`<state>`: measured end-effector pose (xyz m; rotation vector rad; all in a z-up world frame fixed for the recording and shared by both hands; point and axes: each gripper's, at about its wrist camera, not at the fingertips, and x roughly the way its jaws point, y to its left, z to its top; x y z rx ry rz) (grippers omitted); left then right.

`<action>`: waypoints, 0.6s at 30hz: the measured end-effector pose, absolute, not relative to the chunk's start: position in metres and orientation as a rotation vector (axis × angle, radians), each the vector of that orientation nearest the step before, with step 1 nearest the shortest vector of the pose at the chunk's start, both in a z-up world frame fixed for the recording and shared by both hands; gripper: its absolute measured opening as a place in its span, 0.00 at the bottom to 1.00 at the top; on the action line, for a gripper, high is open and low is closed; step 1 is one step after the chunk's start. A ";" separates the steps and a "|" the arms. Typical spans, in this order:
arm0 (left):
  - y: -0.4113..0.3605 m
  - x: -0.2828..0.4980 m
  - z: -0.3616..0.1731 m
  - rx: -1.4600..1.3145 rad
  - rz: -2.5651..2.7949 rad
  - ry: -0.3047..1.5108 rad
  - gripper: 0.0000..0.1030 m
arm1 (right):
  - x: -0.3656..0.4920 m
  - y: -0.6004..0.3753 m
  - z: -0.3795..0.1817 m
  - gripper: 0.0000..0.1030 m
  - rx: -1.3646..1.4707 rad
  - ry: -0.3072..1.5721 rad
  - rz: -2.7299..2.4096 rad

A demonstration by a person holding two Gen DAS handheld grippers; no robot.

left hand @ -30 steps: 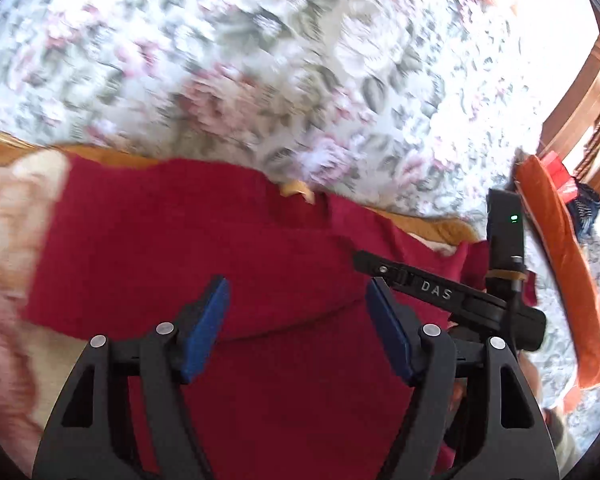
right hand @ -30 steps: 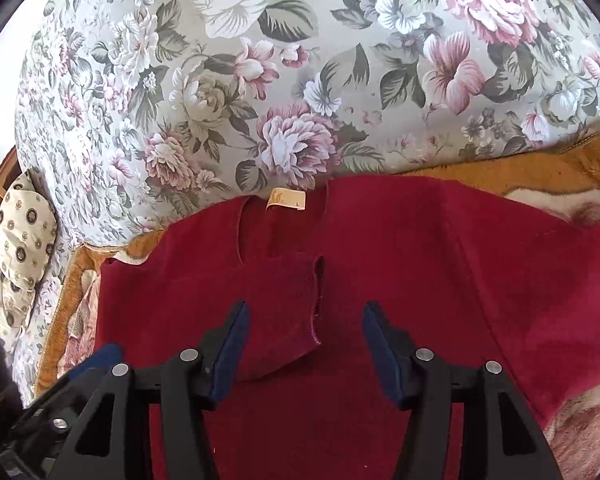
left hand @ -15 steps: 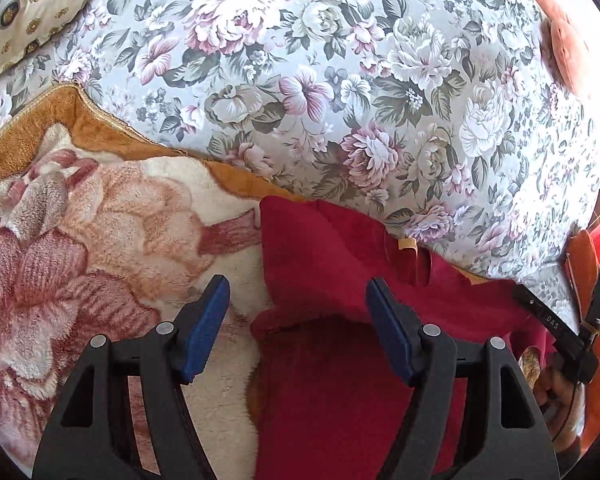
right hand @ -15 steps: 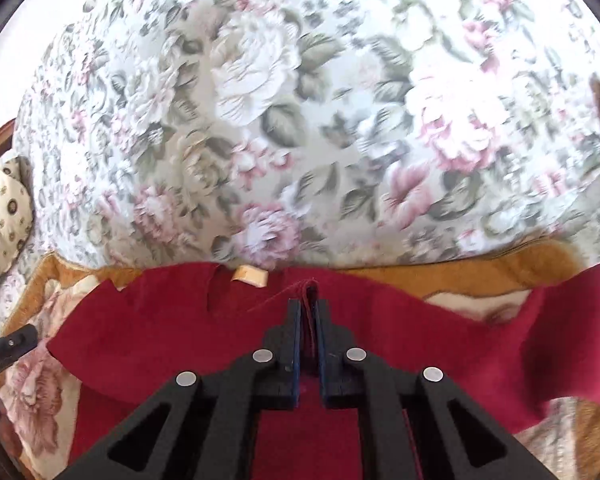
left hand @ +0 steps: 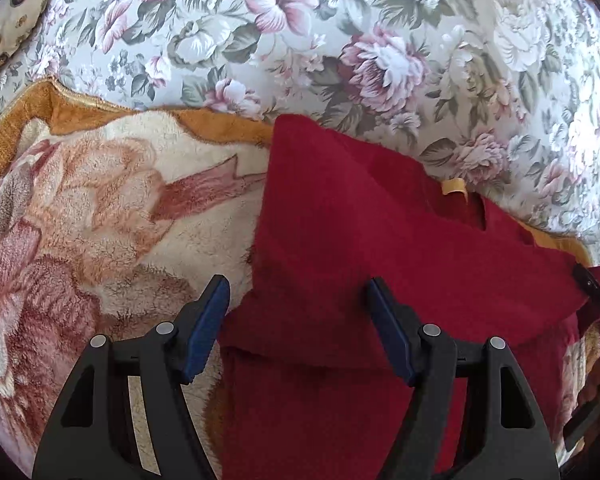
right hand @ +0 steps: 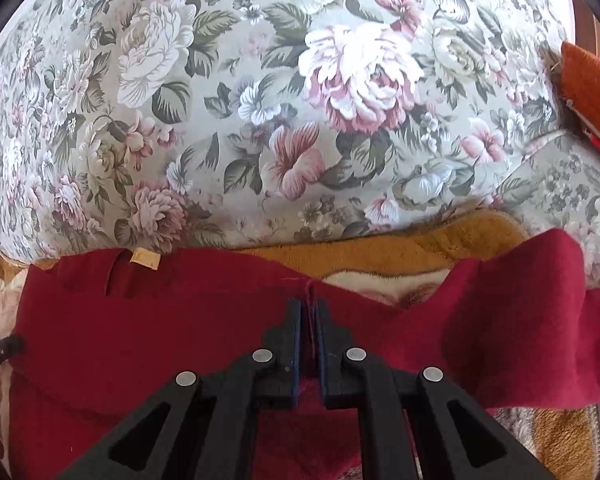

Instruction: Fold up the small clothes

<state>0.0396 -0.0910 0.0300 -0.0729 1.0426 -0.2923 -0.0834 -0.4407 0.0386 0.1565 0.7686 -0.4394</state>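
Right wrist view: the right gripper (right hand: 309, 312) is clamped on a fold of the red garment (right hand: 180, 340), lifting its edge off the plush blanket (right hand: 380, 248).
Pinching that edge lets the cloth be carried over, probably for the next fold. Over on the left wrist view, the left gripper (left hand: 298, 328) hangs with jaws apart above the garment's folded side edge (left hand: 260, 240), gripping nothing, likely lining up its own pinch. Floral cushion (right hand: 260, 100) behind.

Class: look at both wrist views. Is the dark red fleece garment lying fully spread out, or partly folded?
Partly folded. The dark red fleece garment shows one layer's edge lying across another, and the right gripper pinches an edge.
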 end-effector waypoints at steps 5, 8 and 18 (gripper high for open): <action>-0.089 0.039 0.023 -0.060 -0.295 1.048 0.69 | -0.080 -0.449 0.014 0.08 0.158 0.924 -0.434; -0.087 0.033 0.033 -0.062 -0.301 1.019 0.69 | -0.096 -0.450 0.037 0.15 0.211 0.852 -0.449; -0.111 0.028 0.032 0.052 -0.283 1.004 0.69 | -0.093 -0.395 0.006 0.15 0.110 0.928 -0.247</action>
